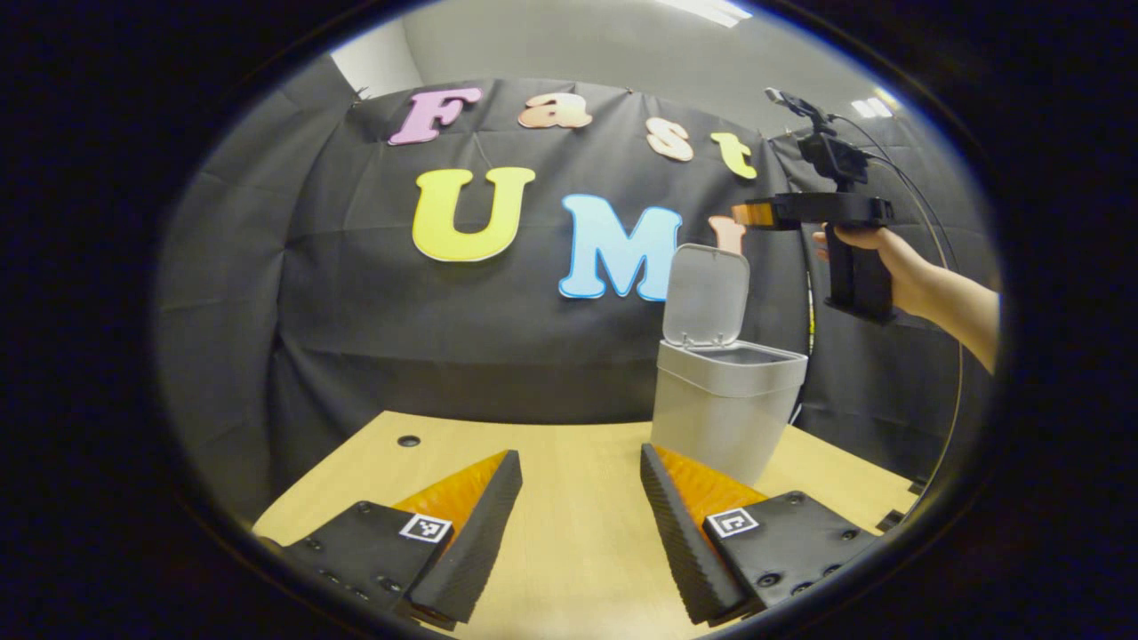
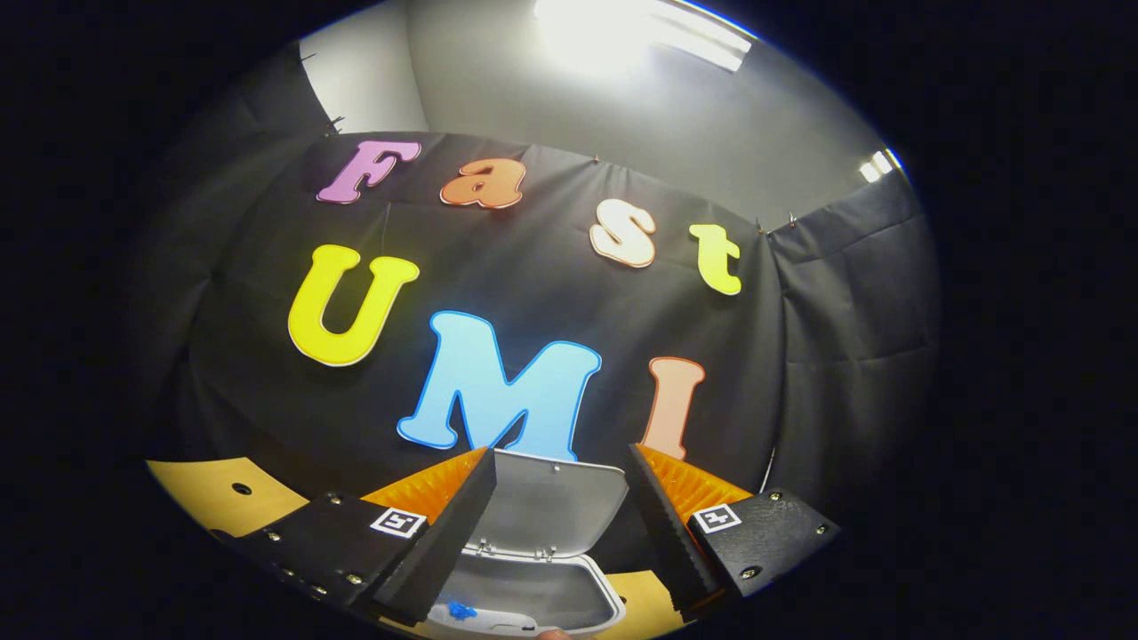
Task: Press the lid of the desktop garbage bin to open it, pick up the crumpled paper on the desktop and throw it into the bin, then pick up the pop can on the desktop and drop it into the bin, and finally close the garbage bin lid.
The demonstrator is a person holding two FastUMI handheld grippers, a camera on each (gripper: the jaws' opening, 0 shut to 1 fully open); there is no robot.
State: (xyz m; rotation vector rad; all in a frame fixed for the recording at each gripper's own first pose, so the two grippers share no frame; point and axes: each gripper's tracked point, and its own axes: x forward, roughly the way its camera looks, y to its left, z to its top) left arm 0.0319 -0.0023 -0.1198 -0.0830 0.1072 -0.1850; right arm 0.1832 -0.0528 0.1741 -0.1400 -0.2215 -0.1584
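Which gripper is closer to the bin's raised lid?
The right gripper. It hangs just above the upright lid, over the bin. The left gripper sits low over the table, in front of the bin.

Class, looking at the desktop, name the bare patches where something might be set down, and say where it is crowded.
Bare wood lies left of the garbage bin, from the left gripper back to the desktop hole. A smaller strip lies right of the bin. Above the raised lid, the right gripper crowds the opening.
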